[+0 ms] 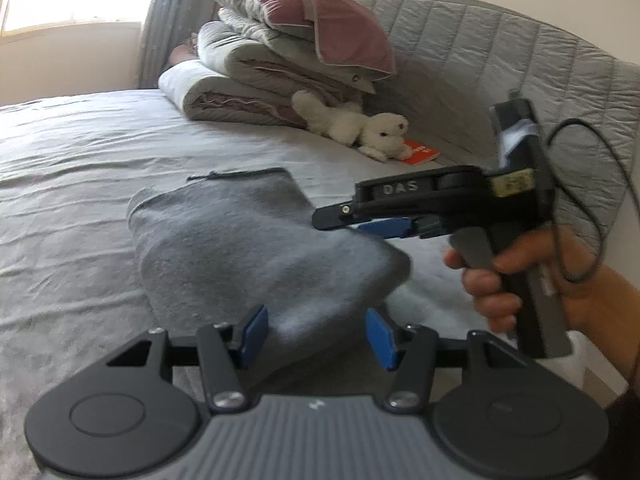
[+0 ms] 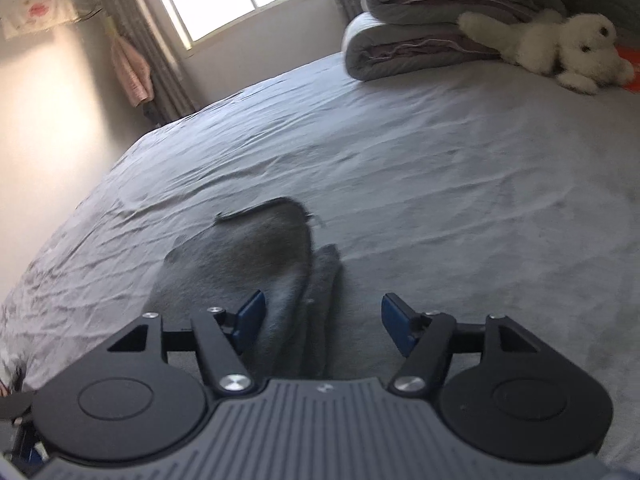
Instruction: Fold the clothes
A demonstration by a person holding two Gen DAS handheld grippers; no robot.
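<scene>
From my left wrist view, my left tool (image 1: pixel 316 332) stands open at the bottom of the frame, its blue pads either side of the soft grey fleece garment (image 1: pixel 256 248) without pinching it. The garment is a blurred, rounded heap at the frame's centre, on the wrinkled pale grey bed sheet (image 1: pixel 80 168). At right, my right hand (image 1: pixel 516 276) grips the black handle of my right tool (image 1: pixel 360 220), whose tips sit at the garment's upper edge. Upper centre, a stack of folded quilted duvets (image 1: pixel 272 60) sits by the padded grey headboard (image 1: pixel 500 52), with a fluffy white toy dog (image 1: pixel 360 128) lying against it.

From my right wrist view, my right tool (image 2: pixel 324 328) gapes wide; the garment (image 2: pixel 260 256) lies between and beyond its pads, a folded strip beside it. The toy dog (image 2: pixel 560 44) is upper right.
</scene>
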